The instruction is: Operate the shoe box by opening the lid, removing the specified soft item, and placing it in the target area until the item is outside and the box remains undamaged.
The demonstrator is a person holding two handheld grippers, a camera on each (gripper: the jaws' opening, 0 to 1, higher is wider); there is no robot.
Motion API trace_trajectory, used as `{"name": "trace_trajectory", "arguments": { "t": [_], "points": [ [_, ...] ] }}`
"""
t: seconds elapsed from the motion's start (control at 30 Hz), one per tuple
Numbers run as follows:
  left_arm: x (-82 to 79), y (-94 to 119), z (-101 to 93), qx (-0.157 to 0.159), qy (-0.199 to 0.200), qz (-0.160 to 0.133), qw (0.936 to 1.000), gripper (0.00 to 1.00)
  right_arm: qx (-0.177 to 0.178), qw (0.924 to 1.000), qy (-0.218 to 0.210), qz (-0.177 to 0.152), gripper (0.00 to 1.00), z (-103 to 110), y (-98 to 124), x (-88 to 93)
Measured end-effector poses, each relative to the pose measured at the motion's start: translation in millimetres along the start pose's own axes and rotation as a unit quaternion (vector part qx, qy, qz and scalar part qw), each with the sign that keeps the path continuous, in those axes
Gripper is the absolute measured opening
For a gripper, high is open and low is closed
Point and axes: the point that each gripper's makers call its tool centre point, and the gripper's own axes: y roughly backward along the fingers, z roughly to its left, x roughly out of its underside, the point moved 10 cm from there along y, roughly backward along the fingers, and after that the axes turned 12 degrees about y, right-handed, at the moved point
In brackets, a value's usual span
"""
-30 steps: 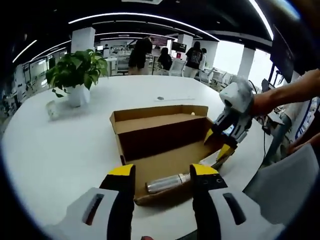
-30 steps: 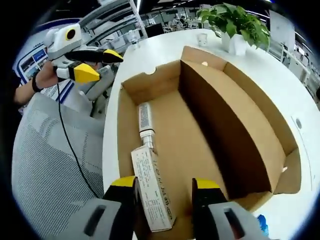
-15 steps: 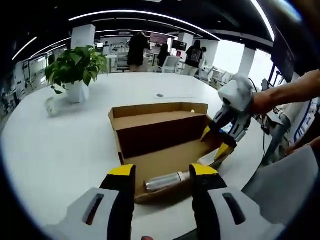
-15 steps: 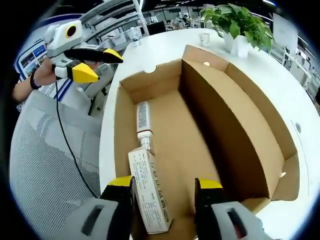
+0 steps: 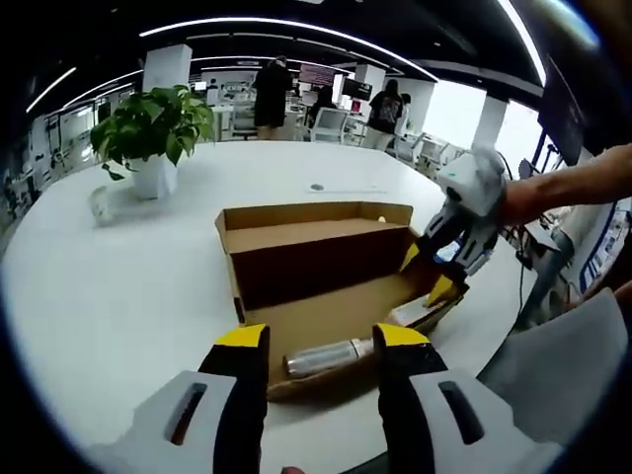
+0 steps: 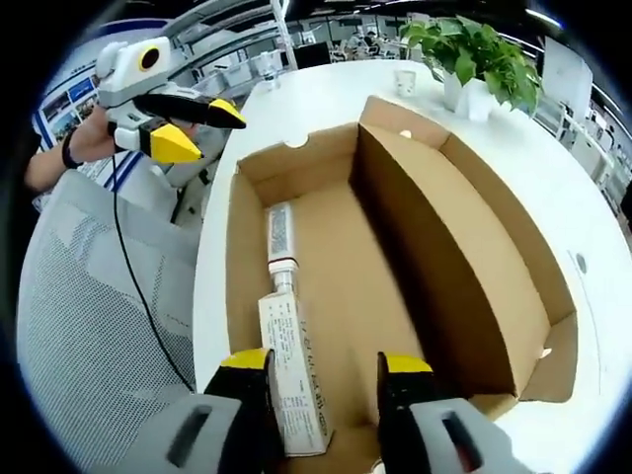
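An open brown cardboard shoe box (image 5: 296, 259) lies on the white table (image 5: 118, 296), its lid flap folded back. Inside lie a silver tube (image 5: 326, 357) and a white printed carton (image 6: 294, 370) end to end along one wall. My left gripper (image 5: 321, 341) hovers open just in front of the box's near end, with the tube showing between its fingers. My right gripper (image 6: 321, 363) is open over the opposite end, and the carton lies between its jaws, closer to the left finger. In the left gripper view, the right gripper (image 5: 439, 272) dips into the box's right end.
A potted plant (image 5: 153, 128) and a small glass (image 5: 99, 212) stand far back on the table. A grey mesh chair (image 6: 89, 316) sits close to the table edge beside the box. People stand in the room behind.
The right gripper has edged slightly lower over the carton's end. The left gripper and the box have stayed where they were.
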Motion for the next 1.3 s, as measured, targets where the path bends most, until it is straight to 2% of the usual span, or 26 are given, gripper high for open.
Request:
{"name": "trace_trajectory", "arguments": {
  "t": [0.1, 0.13, 0.27, 0.3, 0.47, 0.6, 0.73, 0.77, 0.83, 0.93, 1.03, 1.17, 1.3],
  "points": [
    [0.0, -1, -1.5, 0.002, -0.003, 0.001, 1.0000, 0.43, -0.008, 0.9998, 0.016, 0.009, 0.42, 4, -5, -1.2],
    [0.0, -1, -2.0, 0.003, -0.004, 0.001, 1.0000, 0.43, -0.007, 0.9997, 0.019, 0.014, 0.39, 5, -7, -1.2],
    [0.1, -2, -2.7, 0.006, -0.005, 0.002, 1.0000, 0.43, 0.014, 0.9977, 0.050, 0.043, 0.37, 4, -12, -1.9],
    [0.5, -2, -2.1, 0.006, -0.004, 0.002, 1.0000, 0.43, 0.019, 0.9958, 0.066, 0.060, 0.38, 3, -12, -1.1],
    [2.7, -2, 0.8, 0.000, 0.002, 0.005, 1.0000, 0.42, 0.014, 0.9965, 0.059, 0.057, 0.38, 3, -13, -0.9],
    [2.2, -2, -0.7, 0.001, 0.000, 0.006, 1.0000, 0.41, 0.024, 0.9949, 0.064, 0.074, 0.34, 6, -19, -3.5],
    [2.2, -4, -1.3, 0.001, -0.003, 0.008, 1.0000, 0.41, 0.043, 0.9887, 0.090, 0.112, 0.26, 10, -24, -5.4],
    [2.3, -4, -1.5, 0.002, -0.003, 0.008, 1.0000, 0.41, 0.042, 0.9841, 0.114, 0.130, 0.24, 13, -28, -5.5],
    [2.4, -4, -2.0, 0.002, -0.004, 0.009, 1.0000, 0.41, 0.039, 0.9791, 0.127, 0.154, 0.19, 16, -36, -2.4],
    [3.1, -4, -2.2, 0.003, -0.004, 0.010, 0.9999, 0.41, 0.041, 0.9792, 0.116, 0.162, 0.18, 8, -45, 0.6],
    [3.9, -3, -1.4, 0.002, -0.001, 0.010, 0.9999, 0.41, 0.037, 0.9845, 0.085, 0.149, 0.17, 5, -42, -0.6],
    [3.7, -3, -1.0, 0.002, 0.002, 0.009, 1.0000, 0.41, 0.031, 0.9838, 0.101, 0.145, 0.17, 10, -40, -0.4],
    [3.3, -3, -1.2, 0.003, 0.002, 0.009, 1.0000, 0.41, 0.035, 0.9860, 0.090, 0.136, 0.17, 8, -37, -0.2]
  ]
}}
